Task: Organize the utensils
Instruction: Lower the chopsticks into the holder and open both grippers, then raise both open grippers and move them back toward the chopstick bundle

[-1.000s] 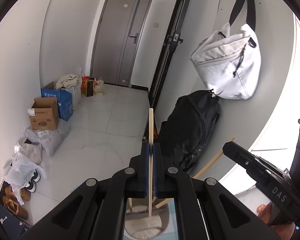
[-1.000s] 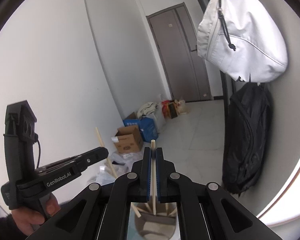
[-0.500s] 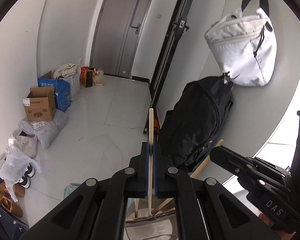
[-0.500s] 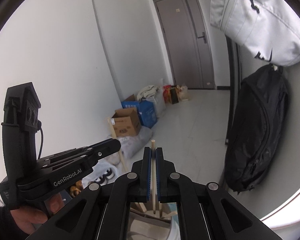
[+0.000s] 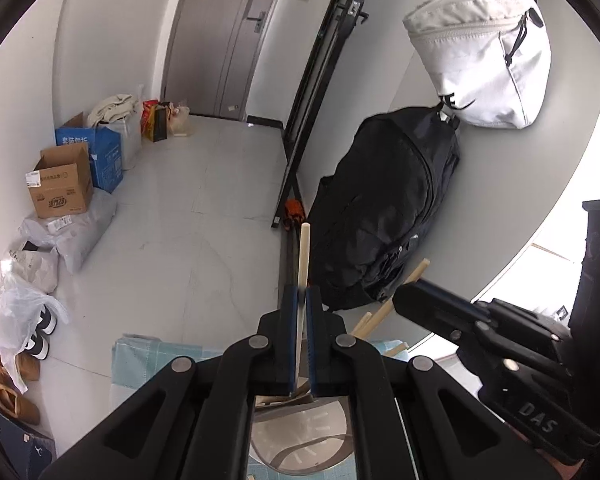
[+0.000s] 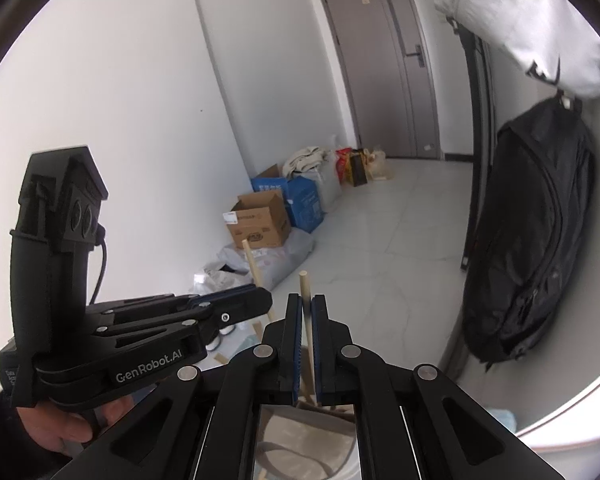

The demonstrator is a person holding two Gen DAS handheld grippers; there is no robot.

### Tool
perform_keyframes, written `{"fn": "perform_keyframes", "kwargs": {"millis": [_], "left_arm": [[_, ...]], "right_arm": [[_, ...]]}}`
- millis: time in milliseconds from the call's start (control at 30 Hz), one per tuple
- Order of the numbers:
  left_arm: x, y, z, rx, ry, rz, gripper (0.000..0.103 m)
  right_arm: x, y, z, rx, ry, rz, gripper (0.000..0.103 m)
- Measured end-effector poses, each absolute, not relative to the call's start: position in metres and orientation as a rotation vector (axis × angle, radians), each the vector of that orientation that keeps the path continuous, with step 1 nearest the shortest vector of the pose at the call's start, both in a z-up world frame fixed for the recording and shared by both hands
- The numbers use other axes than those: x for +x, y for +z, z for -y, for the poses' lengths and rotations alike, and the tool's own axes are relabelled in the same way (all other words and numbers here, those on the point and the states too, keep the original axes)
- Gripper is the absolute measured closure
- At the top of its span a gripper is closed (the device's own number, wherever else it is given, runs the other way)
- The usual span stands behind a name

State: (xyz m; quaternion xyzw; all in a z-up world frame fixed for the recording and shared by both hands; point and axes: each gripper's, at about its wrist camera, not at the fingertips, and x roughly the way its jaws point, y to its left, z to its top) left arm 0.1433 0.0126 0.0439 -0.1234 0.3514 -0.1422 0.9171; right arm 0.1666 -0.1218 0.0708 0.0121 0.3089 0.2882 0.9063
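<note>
My left gripper (image 5: 299,293) is shut on a pale wooden chopstick (image 5: 304,248) that stands upright between its blue pads. Its lower end reaches down toward a round metal holder (image 5: 300,446) just below the jaws, where other sticks lean. My right gripper (image 6: 306,301) is shut on a second chopstick (image 6: 305,286), also upright over the holder (image 6: 300,436). The two grippers sit close side by side: the right gripper (image 5: 404,300) shows at the right of the left wrist view, and the left gripper (image 6: 265,297) at the left of the right wrist view, held by a hand (image 6: 56,428).
The holder stands on a light blue mat (image 5: 140,356). A black backpack (image 5: 384,208) leans on the wall at the right under a hanging white bag (image 5: 480,60). Cardboard boxes (image 5: 60,186), plastic bags and shoes (image 5: 16,388) line the left wall of the tiled floor.
Both grippers have sunk and tipped downward with their chopsticks still held. The holder and the blue mat have come further into view beneath them.
</note>
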Motion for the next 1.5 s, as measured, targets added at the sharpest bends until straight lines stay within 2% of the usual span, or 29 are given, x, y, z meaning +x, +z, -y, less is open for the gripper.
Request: {"fn": "perform_keyframes", "kwargs": {"millis": [567,667,767,900,1067,1133,1200,1267,1333,1400,1500], "left_arm": [[0.138,0.040,-0.002,-0.247,-0.464,-0.846,0.101],[0.137,0.038,0.001,-0.253,-0.487,-0.903,0.101],[0.128,0.042,-0.003,-0.257,-0.460,-0.902,0.100],[0.112,0.047,-0.011,-0.251,-0.410,-0.880,0.084],[0.097,0.057,-0.022,-0.247,-0.351,-0.841,0.075],[0.084,0.064,-0.029,-0.250,-0.303,-0.800,0.064],[0.073,0.068,-0.034,-0.257,-0.263,-0.756,0.045],[0.061,0.071,-0.038,-0.266,-0.220,-0.716,0.039],[0.052,0.071,-0.041,-0.273,-0.187,-0.695,0.039],[0.048,0.069,-0.039,-0.278,-0.158,-0.685,0.037],[0.038,0.064,-0.036,-0.256,-0.118,-0.675,0.030]], "right_arm": [[0.157,0.053,0.138,0.087,0.632,-0.674,0.095],[0.148,0.057,0.144,0.104,0.626,-0.666,0.084],[0.135,0.062,0.152,0.113,0.614,-0.647,0.079],[0.116,0.066,0.161,0.120,0.601,-0.633,0.068],[0.093,0.068,0.167,0.137,0.592,-0.616,0.066],[0.084,0.068,0.167,0.153,0.594,-0.608,0.062],[0.075,0.068,0.168,0.173,0.603,-0.598,0.055],[0.066,0.068,0.167,0.187,0.617,-0.592,0.048],[0.056,0.068,0.167,0.195,0.627,-0.578,0.040],[0.045,0.067,0.166,0.206,0.640,-0.563,0.027],[0.030,0.063,0.163,0.207,0.653,-0.544,0.019]]}}
